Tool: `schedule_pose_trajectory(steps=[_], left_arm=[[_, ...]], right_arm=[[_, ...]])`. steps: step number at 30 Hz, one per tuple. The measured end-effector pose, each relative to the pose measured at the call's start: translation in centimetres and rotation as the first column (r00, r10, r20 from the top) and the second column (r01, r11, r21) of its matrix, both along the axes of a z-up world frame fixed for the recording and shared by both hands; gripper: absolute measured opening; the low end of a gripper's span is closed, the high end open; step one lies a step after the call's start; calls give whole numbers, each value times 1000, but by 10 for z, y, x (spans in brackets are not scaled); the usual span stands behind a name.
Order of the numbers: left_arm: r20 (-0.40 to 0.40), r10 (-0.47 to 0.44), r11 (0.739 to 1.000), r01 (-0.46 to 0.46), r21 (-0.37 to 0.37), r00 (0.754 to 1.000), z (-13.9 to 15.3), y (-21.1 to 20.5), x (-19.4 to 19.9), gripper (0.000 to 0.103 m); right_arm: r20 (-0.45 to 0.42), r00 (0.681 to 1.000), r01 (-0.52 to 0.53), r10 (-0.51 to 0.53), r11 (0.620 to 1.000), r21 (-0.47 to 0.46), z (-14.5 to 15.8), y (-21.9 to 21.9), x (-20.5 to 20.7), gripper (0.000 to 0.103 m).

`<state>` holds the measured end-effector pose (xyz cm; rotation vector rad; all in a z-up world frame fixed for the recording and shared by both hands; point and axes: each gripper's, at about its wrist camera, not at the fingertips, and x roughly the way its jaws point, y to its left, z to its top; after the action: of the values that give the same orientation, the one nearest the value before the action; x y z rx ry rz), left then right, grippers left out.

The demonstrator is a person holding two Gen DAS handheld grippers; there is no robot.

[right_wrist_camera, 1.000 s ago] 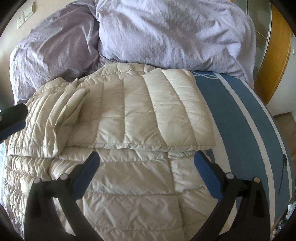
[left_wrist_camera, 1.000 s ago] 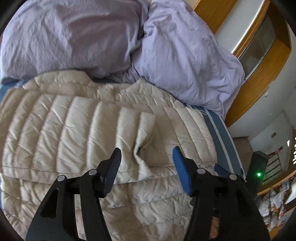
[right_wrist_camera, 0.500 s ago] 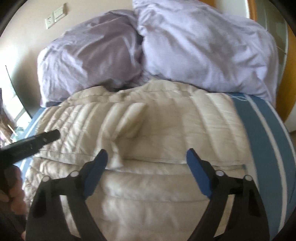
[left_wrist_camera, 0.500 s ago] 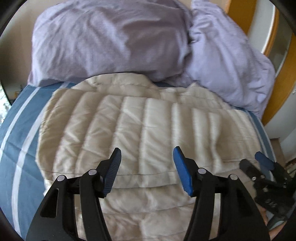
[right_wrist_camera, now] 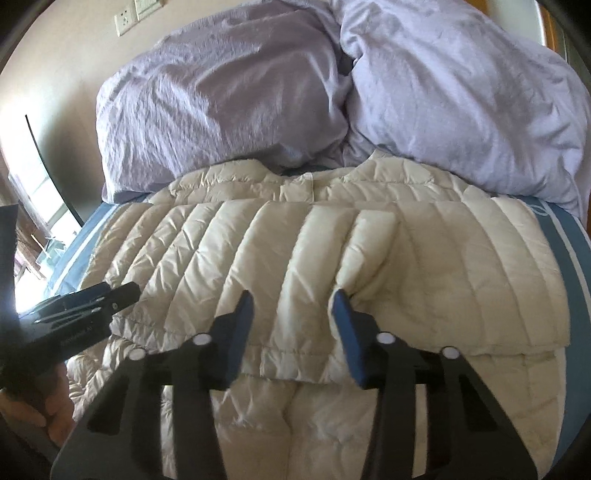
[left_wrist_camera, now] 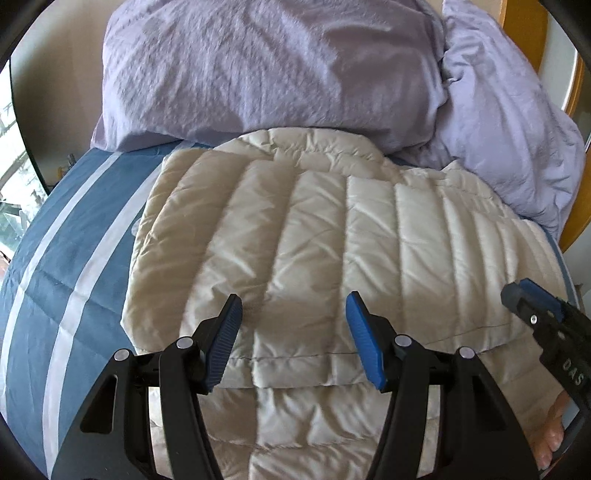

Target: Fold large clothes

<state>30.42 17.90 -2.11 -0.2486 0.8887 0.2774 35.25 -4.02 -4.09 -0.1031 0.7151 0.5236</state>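
A cream quilted down jacket (left_wrist_camera: pixel 332 240) lies spread on the bed, its sleeves folded across the body so a hem edge runs just in front of both grippers. It also shows in the right wrist view (right_wrist_camera: pixel 332 258). My left gripper (left_wrist_camera: pixel 293 332) is open and empty, hovering over the folded hem left of centre. My right gripper (right_wrist_camera: pixel 291 328) is open and empty, narrower than before, just above the hem near a raised crease. The right gripper also shows at the left wrist view's right edge (left_wrist_camera: pixel 543 317); the left gripper shows at the right wrist view's left edge (right_wrist_camera: pixel 81 306).
Two large lilac pillows (left_wrist_camera: pixel 277 66) (right_wrist_camera: pixel 461 92) press against the jacket's far edge. The blue sheet with white stripes (left_wrist_camera: pixel 62 258) is bare to the left. A wooden frame (left_wrist_camera: pixel 524 22) stands at the far right, and wall sockets (right_wrist_camera: pixel 125 16) on the wall behind.
Both grippers swung left across the jacket and came lower toward the folded hem. The right gripper's jaws have narrowed. The jacket has not moved.
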Motion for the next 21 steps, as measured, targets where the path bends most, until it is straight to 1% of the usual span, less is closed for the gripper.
schedule_pose_trajectory(steps=[3,5,7,10,14,18,21], left_arm=[[-3,-4,1000,4,5,1000,-3,0,-2,60],[0,-12,1000,12,24,1000,-3,-1,-3,60],[2,-19,999,19,33,1000,-3,-2,-4,60],[0,-20,999,20,35,1000,-4,-3,-6,60],[-2,-13,999,13,38,1000,-5,-3,-10,60],[-7,8,999,-8,39,1000,-7,1,-13,60],[-22,32,999,-31,36,999,-14,6,-9,60]], right_arm=[[-26,999,26,-27,999,-36,-15,2,10,32],[-57,996,57,-61,997,-60,-28,-2,18,28],[-93,991,89,-94,995,-52,-38,-10,25,24],[-114,987,109,-113,993,-43,-40,-15,29,24],[-109,987,112,-118,992,-56,-40,-10,27,24],[-131,983,127,-128,992,-16,-39,-12,28,24],[-127,983,132,-131,991,-1,-40,-13,28,24]])
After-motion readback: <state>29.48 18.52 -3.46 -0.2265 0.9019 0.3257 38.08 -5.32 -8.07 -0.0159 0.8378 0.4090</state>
